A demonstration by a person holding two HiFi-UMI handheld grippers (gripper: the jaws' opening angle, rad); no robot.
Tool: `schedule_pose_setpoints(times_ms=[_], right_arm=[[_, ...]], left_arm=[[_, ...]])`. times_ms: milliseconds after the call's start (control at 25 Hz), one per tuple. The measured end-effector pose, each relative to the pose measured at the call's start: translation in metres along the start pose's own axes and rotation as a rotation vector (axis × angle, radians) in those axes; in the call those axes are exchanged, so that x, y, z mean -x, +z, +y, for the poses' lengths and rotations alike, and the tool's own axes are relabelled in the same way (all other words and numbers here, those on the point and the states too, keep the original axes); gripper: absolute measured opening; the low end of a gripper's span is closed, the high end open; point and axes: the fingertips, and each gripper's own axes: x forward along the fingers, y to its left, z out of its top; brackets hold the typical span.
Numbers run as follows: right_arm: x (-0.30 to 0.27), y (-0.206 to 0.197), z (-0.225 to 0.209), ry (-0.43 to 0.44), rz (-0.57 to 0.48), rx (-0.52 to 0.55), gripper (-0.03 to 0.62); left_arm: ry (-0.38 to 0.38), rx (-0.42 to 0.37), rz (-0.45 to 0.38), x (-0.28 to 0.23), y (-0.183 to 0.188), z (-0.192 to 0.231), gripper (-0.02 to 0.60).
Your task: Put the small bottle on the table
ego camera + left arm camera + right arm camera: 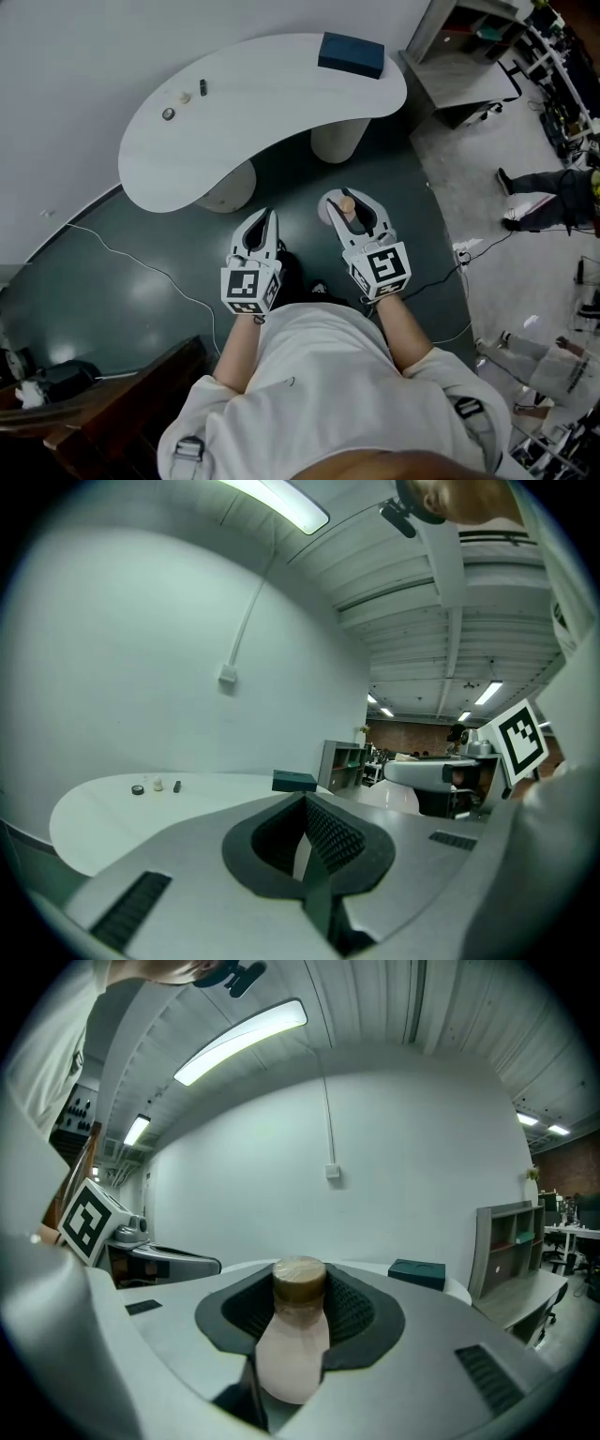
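Note:
The small bottle (294, 1335), pale pink with a brown cap, is held upright between the dark pads of my right gripper (349, 199), which is shut on it. In the head view the bottle (346, 205) hangs above the dark floor, just short of the white curved table (281, 103). To its left and at about the same height is my left gripper (264, 218). Its jaws are together with nothing between them. From the left gripper view the table (103, 808) lies ahead and to the left.
A dark blue box (351, 53) rests on the table's right end. Three small items (185, 97) lie near its left end. A grey shelf unit (459, 56) stands at the back right. A person's legs (539, 183) show at the right. A white cable (141, 262) crosses the floor.

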Motion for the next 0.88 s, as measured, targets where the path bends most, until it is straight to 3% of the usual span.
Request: schedule_pose_setpoints(times_ms=[600,880], right_arm=[[-0.184,0.048,-0.024,-0.069,0.004,-0.026,0.132],[-0.238,0.062,-0.022,-0.066,0.024,-0.013,0.132]], left_arm=[[-0.12,0.01,-0.01,-0.109,0.047,0.146,0.012],[-0.103,0.074,0.037,-0.129,0.036,0.204,0.012]])
